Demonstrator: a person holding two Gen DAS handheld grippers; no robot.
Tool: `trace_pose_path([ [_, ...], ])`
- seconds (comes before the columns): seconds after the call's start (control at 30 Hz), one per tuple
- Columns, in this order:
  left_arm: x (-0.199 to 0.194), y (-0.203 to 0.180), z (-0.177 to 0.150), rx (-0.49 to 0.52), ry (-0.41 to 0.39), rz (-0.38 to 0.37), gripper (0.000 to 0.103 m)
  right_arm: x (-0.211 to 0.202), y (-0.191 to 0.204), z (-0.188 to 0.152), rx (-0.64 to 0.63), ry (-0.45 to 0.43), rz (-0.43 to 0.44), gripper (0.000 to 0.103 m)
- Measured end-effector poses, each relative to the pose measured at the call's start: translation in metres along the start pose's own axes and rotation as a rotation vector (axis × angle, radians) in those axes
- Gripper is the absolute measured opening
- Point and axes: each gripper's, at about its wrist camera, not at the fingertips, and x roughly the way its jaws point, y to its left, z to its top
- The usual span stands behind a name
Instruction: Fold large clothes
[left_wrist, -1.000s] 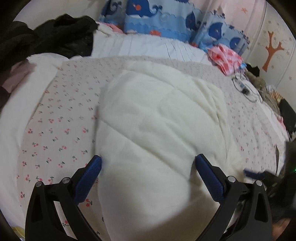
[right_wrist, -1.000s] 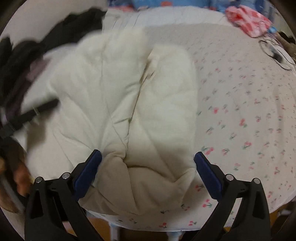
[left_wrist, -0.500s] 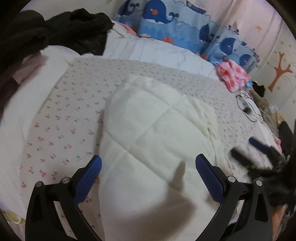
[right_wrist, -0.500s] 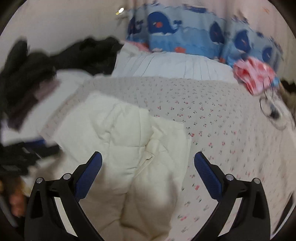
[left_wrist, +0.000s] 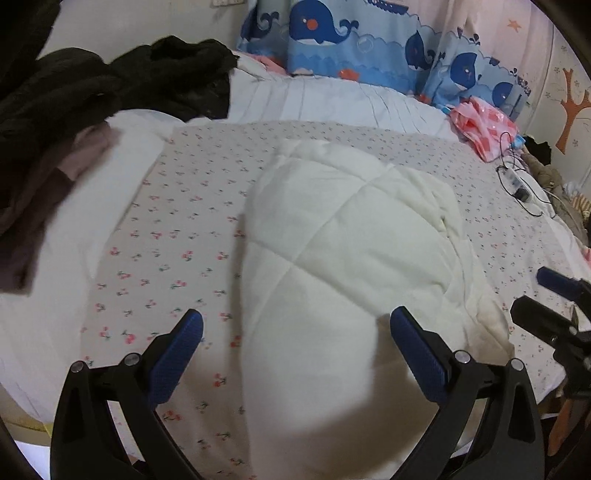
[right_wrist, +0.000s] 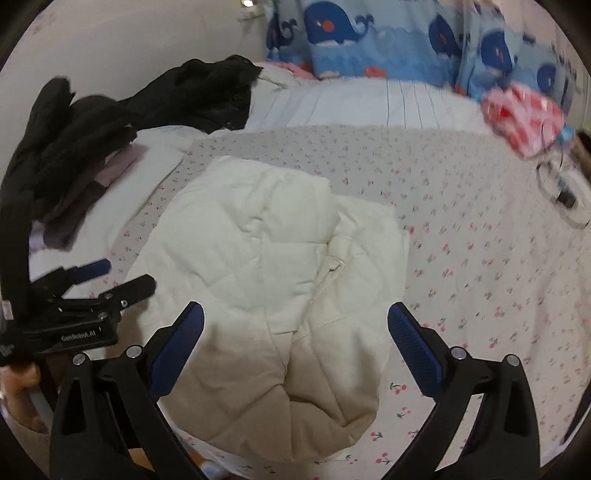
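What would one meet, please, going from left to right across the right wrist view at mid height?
Dark clothes pile → cream quilted jacket → cherry-print sheet → black cable at the right edge.

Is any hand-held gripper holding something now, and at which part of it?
Nothing is held. The left hand-held gripper and right hand-held gripper are both open above the folded white garment, touching no part of it.
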Motion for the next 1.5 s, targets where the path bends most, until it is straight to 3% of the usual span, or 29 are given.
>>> trace_pose_path([
  [0.07,-0.004,0.001,-0.001,0.006,-0.02,0.043,0.097,0.001,0.008,-0.001,-0.032,-0.005,-0.055,0.096],
  [0.17,-0.007,-0.002,0.0,0.026,-0.035,0.076,0.097,0.013,0.01,-0.002,-0.013,0.017,-0.033,0.096],
  [1.5,-0.011,-0.015,-0.002,0.061,-0.059,0.082,0.097,0.023,0.024,0.005,-0.067,-0.053,-0.084,0.096],
])
